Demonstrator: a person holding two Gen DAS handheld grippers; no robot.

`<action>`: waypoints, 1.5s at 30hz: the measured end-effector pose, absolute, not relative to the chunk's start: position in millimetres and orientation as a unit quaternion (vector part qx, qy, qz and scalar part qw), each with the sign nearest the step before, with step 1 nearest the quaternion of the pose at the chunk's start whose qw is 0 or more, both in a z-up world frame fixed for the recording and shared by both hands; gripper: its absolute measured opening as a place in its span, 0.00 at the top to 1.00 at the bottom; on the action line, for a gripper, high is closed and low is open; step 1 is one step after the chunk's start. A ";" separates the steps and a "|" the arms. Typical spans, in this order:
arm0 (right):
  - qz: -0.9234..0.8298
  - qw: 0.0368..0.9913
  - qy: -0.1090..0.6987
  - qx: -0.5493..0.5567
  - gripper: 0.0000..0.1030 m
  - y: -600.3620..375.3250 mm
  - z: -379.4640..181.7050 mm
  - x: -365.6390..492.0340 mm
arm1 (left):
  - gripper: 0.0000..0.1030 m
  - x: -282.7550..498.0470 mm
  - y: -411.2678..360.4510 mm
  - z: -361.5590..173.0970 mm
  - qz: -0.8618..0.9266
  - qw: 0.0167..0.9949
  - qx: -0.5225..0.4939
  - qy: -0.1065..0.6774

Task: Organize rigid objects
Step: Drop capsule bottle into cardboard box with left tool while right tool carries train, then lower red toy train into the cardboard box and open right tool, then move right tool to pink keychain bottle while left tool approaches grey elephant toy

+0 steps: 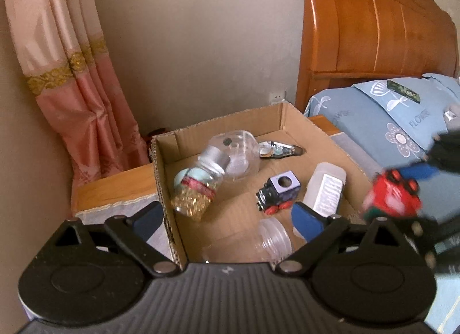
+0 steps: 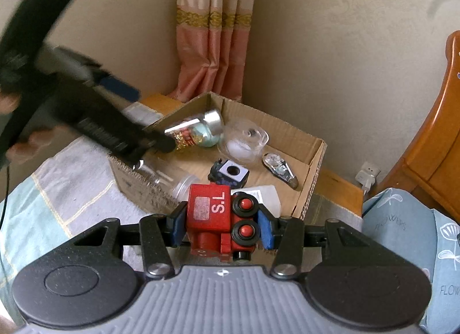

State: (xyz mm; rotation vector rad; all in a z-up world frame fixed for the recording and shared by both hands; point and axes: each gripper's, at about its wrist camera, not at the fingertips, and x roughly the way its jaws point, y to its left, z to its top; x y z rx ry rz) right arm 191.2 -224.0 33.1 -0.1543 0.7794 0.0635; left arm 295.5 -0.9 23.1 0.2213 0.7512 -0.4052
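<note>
Right gripper (image 2: 221,229) clamps red toy train (image 2: 221,219) above cardboard box (image 2: 312,178).

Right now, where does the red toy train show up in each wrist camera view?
Left wrist: red toy train blurred at the right edge, beside the cardboard box.
Right wrist: low centre, clamped in the right gripper.
Shared landmark: the dark blue toy train inside the box.

Bed (image 2: 57,190), cardboard box (image 2: 313,187) and pillow (image 2: 402,233) on it
</note>
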 end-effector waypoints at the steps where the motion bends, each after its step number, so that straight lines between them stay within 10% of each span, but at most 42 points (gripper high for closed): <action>1: 0.029 0.922 0.380 -0.074 0.48 -225.4 33.4 195.3 | 0.05 291.1 0.1 22.1 -0.195 0.905 0.109 0.362; 23: -0.067 0.905 0.419 -0.015 0.47 -268.3 22.0 315.7 | 0.04 209.7 25.7 -15.0 -0.149 0.917 0.136 0.344; 27: -0.092 0.911 0.401 -0.024 0.00 -268.2 24.9 316.9 | 0.04 202.1 34.2 -14.2 -0.148 0.920 0.099 0.348; 45: -0.079 0.920 0.382 0.033 0.00 -246.1 20.4 220.4 | 0.04 187.2 46.8 -23.7 -0.117 0.918 0.060 0.373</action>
